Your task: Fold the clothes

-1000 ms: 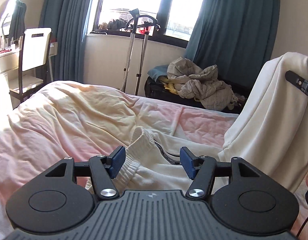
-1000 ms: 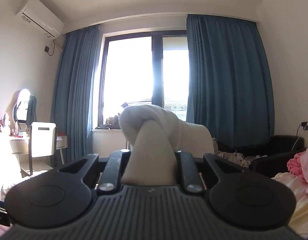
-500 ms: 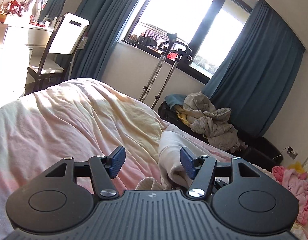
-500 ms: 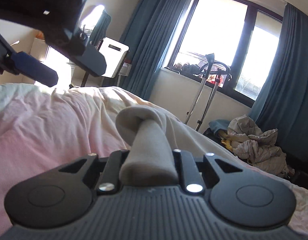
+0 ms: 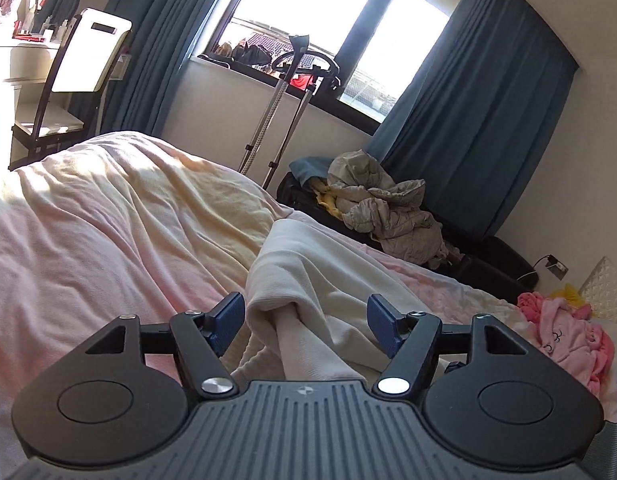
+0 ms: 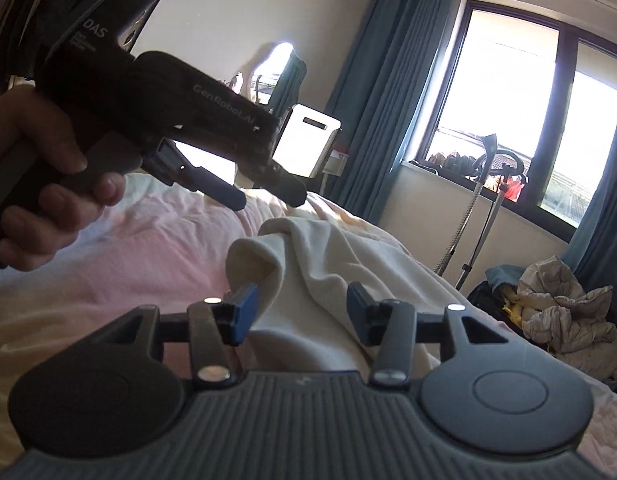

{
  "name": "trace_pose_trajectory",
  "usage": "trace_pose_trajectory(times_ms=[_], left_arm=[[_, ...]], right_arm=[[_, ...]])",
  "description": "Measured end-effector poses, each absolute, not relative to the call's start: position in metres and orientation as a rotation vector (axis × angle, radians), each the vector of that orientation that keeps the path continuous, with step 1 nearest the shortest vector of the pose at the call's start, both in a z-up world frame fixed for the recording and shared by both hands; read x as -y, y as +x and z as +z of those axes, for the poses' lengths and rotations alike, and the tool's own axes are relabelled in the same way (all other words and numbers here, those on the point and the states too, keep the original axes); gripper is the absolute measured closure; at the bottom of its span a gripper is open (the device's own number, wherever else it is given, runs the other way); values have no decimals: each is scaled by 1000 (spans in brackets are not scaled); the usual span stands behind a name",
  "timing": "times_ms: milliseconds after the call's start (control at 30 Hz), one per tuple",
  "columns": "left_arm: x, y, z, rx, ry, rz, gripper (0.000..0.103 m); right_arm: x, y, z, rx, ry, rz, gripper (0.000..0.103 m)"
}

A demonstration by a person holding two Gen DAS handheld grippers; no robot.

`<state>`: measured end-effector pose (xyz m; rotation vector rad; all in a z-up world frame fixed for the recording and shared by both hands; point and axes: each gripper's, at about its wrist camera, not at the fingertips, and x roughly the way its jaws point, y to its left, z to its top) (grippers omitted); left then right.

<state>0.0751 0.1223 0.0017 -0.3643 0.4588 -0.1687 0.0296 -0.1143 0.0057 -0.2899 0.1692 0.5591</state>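
Cream garment (image 5: 328, 280) lies bunched on the bed (image 5: 108, 232), running away from both tongs toward the window (image 5: 308, 32) side, its long axis roughly along the line of view, far end trailing toward the bed's edge. Near end is a rolled, thick fold, right in front of both tools.

Left tongs (image 5: 306, 322) spread wide, pads clear of cloth, nothing pinched; the rolled fold sits between and just ahead of them, slightly left of centre. Right tongs (image 6: 298, 312) also spread, holding nothing; the left pad (image 6: 244, 312) looks to be touching or almost touching the humped fold (image 6: 252, 260), can't tell which. Cloth passes between the right pads and under them.

From the right view the left tool (image 6: 180, 120) hangs above and left of the garment, in the person's hand (image 6: 48, 168), well off the cloth. So the right tongs look nearer the fold, low and almost on it; left is higher.

Judgement: the garment is laid down, not flat; the next grab is likely on that near rolled edge, approached straight ahead along the garment's length. Right side is best placed for it.

Pink clothes (image 5: 564, 332) sit off right on the bed, apart from this.
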Motion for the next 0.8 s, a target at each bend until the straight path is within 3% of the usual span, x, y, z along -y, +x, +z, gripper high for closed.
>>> trace_pose_trajectory(times_ms=[133, 367, 633, 700, 733, 767, 800], left_arm=[[-109, 85, -19, -563, -304, -86, 32], [-131, 104, -54, -668, -451, 8, 28], [-137, 96, -52, -614, -542, 31, 30], [-139, 96, -54, -611, -579, 17, 30], [-140, 96, -55, -612, -601, 9, 30], [-140, 97, -57, -611, -624, 5, 30], [-141, 100, -58, -610, -649, 4, 30]], right_arm=[[158, 32, 10, -230, -210, 419, 50], [154, 53, -47, -426, -334, 338, 43], [111, 63, -53, -248, -484, 383, 39], [106, 71, -56, -236, -470, 403, 43], [104, 75, -57, -232, -458, 413, 59], [104, 76, -57, -226, -453, 417, 87], [104, 74, -56, -218, -453, 416, 88]])
